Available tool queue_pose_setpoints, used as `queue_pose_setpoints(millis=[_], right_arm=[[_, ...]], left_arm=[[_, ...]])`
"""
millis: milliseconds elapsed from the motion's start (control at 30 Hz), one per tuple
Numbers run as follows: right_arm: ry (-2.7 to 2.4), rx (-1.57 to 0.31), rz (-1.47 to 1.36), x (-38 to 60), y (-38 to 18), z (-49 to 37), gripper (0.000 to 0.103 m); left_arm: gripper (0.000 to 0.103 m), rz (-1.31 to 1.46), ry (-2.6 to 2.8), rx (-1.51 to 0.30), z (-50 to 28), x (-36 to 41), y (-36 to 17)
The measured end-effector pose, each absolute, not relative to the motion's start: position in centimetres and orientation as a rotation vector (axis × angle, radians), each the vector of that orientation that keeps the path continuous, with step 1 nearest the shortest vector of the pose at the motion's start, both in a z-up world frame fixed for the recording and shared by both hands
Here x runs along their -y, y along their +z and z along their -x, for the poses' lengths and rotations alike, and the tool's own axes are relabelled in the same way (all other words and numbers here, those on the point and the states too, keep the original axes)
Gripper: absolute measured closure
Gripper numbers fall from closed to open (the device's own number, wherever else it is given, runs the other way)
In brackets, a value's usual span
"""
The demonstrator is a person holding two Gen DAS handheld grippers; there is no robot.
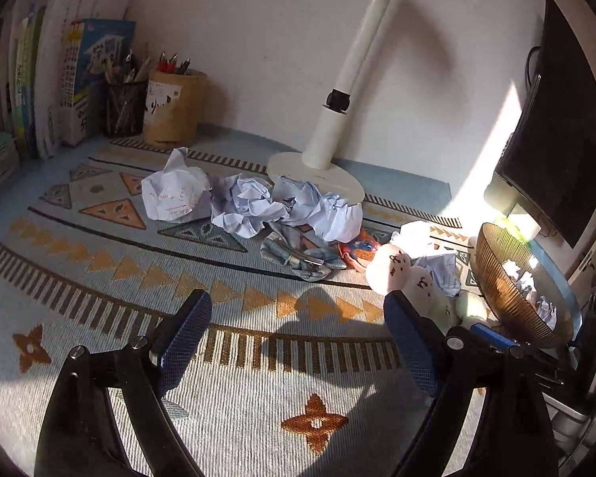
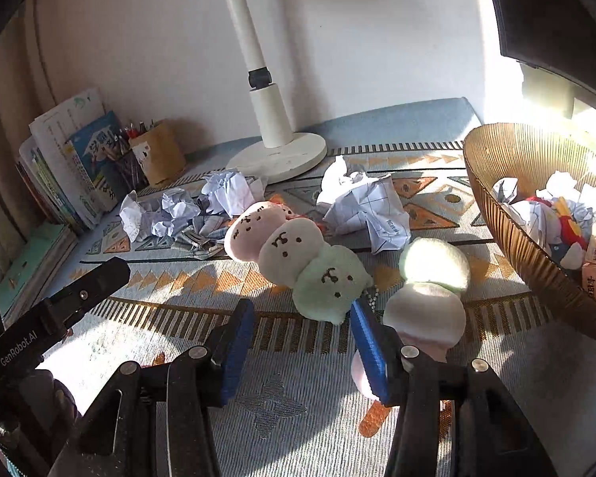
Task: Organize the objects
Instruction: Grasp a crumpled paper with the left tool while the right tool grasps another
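Two grippers: both empty.
Left gripper (image 1: 298,342): jaws wide apart, over bare mat (image 1: 99,262).
Right gripper (image 2: 302,342): jaws partly apart; plush (image 2: 298,254) just ahead, untouched.
Bowl (image 2: 536,262): cut off.

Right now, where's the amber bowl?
In the right wrist view the amber bowl sits at the right edge of the patterned mat, holding crumpled papers, just right of the two plush dango skewers.
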State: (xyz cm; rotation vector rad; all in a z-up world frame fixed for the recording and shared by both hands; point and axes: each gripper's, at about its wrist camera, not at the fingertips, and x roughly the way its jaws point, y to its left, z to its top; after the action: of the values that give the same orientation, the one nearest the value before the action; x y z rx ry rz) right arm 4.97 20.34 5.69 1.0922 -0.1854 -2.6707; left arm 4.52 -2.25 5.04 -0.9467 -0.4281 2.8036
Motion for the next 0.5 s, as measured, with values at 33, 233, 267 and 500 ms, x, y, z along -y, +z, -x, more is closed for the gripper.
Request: queue_pose_setpoints(millis=[33,233,267,500], right_arm=[[-2.675,0.184,-1.093,-20.3,5.7,-4.9,0.054],[-2.722,0.052,-1.087,-18.8,5.7,-5.3,0.054],[-2.726,0.03,-1.094,-18.5,5.7,-5.2,0.054],[-2.6,0.04,-1.128,-15.9,9.5,-1.8,0.054]], left_arm=[[0.015,0.95,2.794,0.439,-4.5,2.3,5.0],[0.015,0.947,2.792,0.451,-4.7,2.3,4.9],[0.015,0.952,2.796,0.447,-4.7,2.2,4.9],[0.016,0.987,2.787,0.557,-4.2,6.0,7.2]])
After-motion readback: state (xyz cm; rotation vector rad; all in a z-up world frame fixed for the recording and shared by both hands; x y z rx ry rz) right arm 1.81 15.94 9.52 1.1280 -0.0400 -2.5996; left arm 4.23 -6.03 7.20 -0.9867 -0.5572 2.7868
